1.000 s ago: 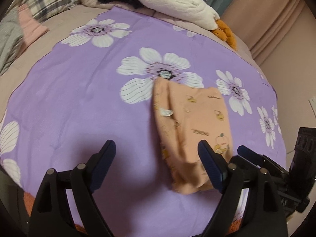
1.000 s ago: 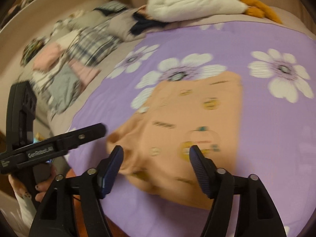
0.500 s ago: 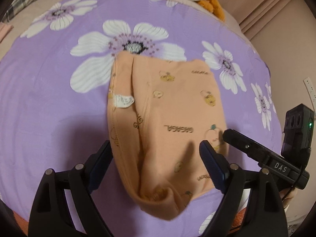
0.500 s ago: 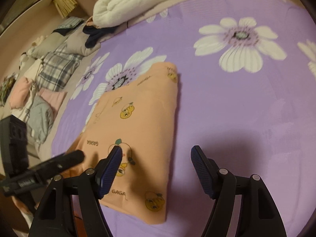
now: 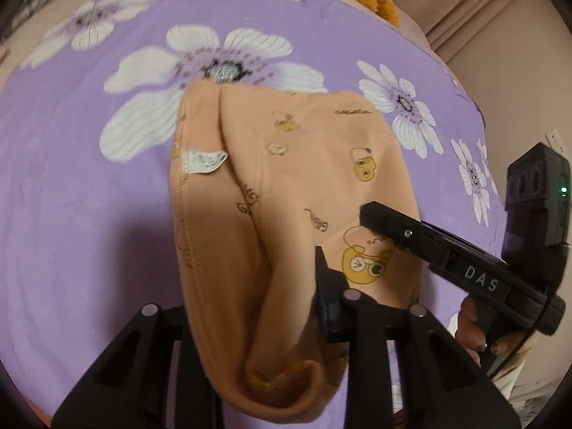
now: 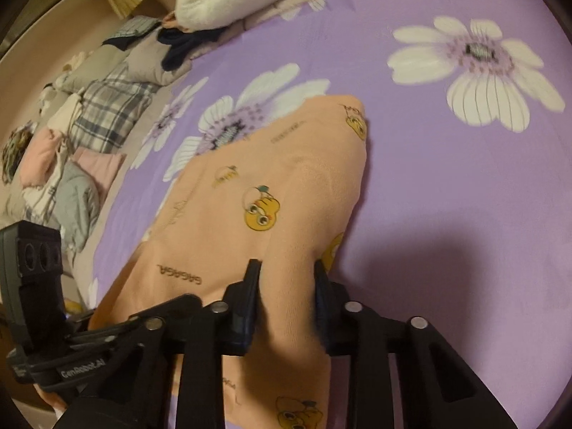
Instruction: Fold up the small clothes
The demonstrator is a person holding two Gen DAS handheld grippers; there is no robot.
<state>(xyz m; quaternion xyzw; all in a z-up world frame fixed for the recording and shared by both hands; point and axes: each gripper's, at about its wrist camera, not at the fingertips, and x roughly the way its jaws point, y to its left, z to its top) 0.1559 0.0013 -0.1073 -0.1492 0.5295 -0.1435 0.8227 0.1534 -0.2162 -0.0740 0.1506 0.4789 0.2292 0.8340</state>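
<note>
- A folded peach garment (image 5: 296,193), printed with cartoon ducks, was laid on a purple flowered bedsheet (image 5: 82,186) on a bed; a white label (image 5: 205,160) was shown near its left edge.
- The left claw (image 5: 257,307) had just been closing; a bunched fold at the near end was clamped.
- The right claw (image 6: 286,286) had likewise been closing; a raised ridge of the garment's right side was pinched.

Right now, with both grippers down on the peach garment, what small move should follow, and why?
Probably lift both together and carry the near edge toward the far edge. The left gripper and right gripper, jaws just closed, each pinch a bunch of the near end of the peach garment, which lies lengthwise on the purple sheet.
</note>
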